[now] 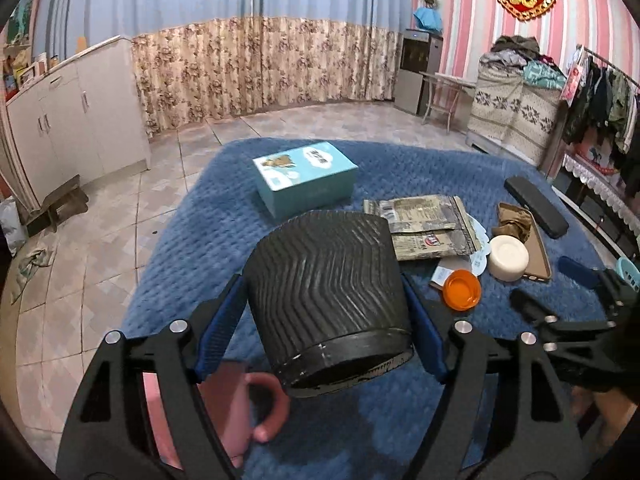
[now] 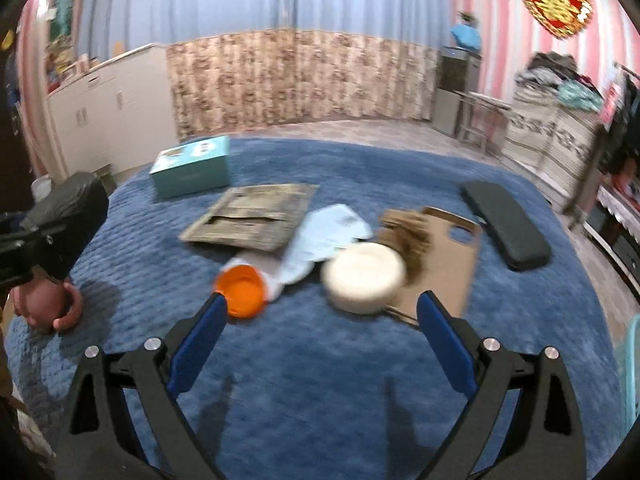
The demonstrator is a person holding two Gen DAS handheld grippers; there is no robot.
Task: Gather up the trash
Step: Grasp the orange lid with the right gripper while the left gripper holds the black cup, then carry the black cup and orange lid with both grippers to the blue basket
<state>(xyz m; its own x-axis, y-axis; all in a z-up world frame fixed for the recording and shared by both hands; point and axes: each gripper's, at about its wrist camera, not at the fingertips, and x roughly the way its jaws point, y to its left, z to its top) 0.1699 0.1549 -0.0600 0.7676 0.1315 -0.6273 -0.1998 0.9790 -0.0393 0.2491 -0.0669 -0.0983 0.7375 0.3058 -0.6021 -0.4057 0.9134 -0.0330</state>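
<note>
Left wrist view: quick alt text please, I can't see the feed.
The left gripper clamps a black ribbed bin, tilted, above a blue blanket. Beyond lie an orange lid, a white tub, printed packets and a teal box.

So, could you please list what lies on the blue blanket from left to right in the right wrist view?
Teal box → flat printed packets → orange lid → white round tub → brown phone case → black case.
</note>
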